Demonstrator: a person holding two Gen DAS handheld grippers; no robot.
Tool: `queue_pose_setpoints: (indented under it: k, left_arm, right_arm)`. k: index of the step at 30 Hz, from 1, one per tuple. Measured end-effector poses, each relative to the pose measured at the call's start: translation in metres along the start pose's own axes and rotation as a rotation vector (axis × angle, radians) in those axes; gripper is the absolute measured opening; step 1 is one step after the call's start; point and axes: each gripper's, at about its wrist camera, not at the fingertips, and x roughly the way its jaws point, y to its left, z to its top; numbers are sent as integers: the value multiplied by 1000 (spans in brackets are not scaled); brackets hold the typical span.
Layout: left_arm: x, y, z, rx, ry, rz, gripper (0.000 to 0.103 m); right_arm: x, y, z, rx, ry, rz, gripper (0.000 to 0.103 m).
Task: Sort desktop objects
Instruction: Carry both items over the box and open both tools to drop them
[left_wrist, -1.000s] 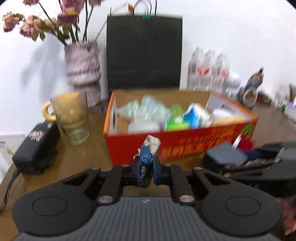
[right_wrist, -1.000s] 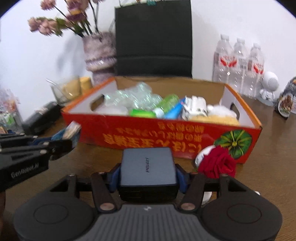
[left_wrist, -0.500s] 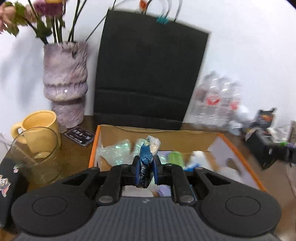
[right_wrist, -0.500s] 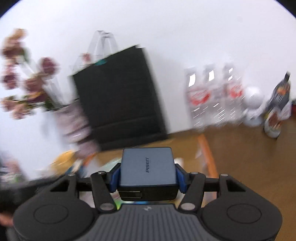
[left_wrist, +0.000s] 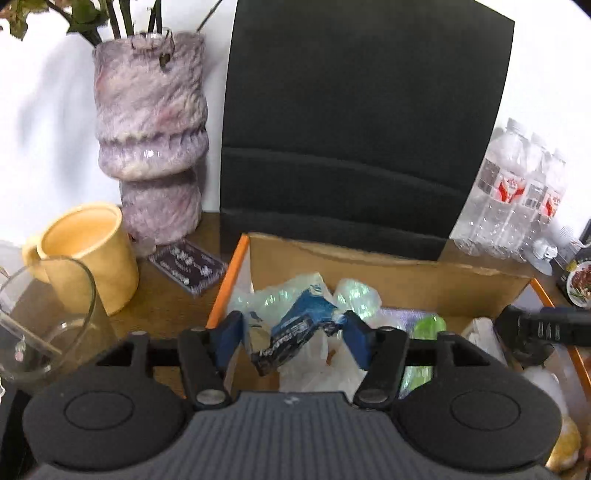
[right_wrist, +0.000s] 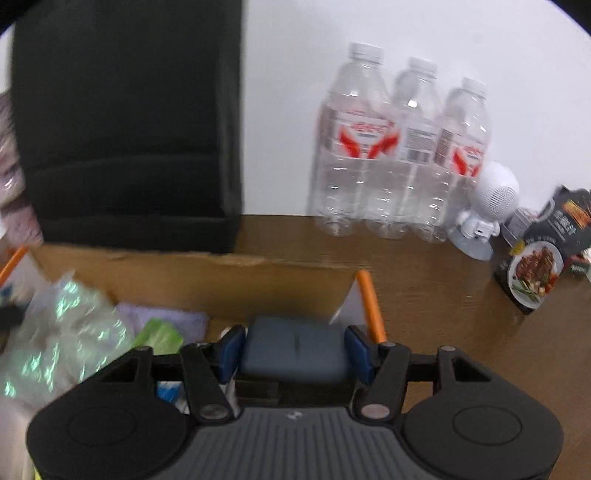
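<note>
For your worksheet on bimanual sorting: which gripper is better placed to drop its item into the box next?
Right: its gripper grips the charger above the box; the left has already opened.

I see a mottled purple-and-cream vase beside a pale yellow mug. The carton shows plain brown card inside with orange edges. Over it, my left hand-held gripper has blue pads on black links, with a blue-and-white wrapper between them. The right hand-held gripper, same blue on black, frames a slate-blue charger. The clear bottles carry red-and-white labels. The bench is brown wood grain; the bag is solid black.
</note>
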Motion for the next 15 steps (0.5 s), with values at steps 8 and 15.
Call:
queue_pose_setpoints:
  k: [8,15]
  left_arm:
    - [-7,-20,-29,81,28,19,65]
    - [-20,-38,-59,147,18,49,65]
  right_arm:
    - [-36,-13,2,51,-31,56,55]
    - [-27,0,-22,-27,35,120,19]
